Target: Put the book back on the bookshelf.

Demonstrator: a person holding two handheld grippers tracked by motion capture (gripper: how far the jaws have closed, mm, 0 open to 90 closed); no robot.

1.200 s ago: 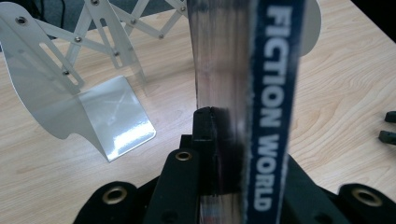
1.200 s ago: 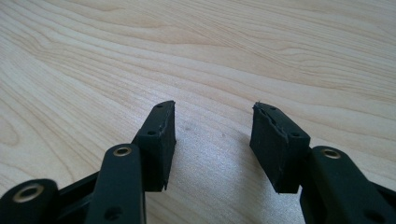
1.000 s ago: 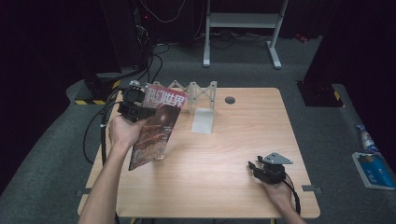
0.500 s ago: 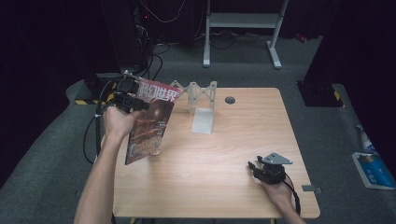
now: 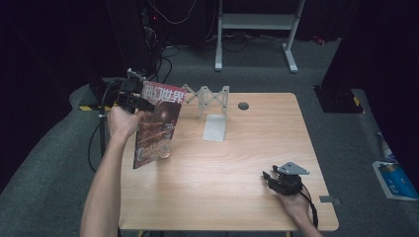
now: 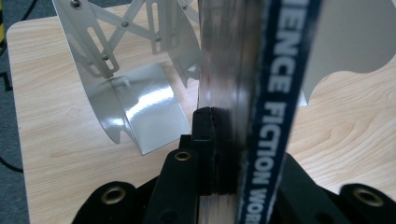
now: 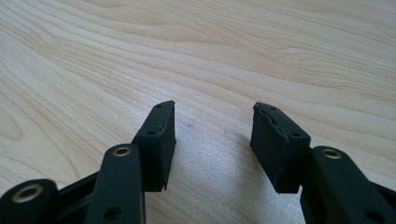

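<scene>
The magazine point(image 5: 157, 126) is held upright above the bench point(image 5: 232, 197), its long axis near vertical and its lower edge clear of the wood, clamped at its upper corner by the left tongs point(image 5: 134, 100). The folding metal rack point(image 5: 210, 106) lies just ahead of and below those tongs (its slotted plates are seen past the spine). The right tongs point(image 5: 271, 178) rest apart on the bench, well away from both, so the placing is judged to fall to the left hand.
</scene>
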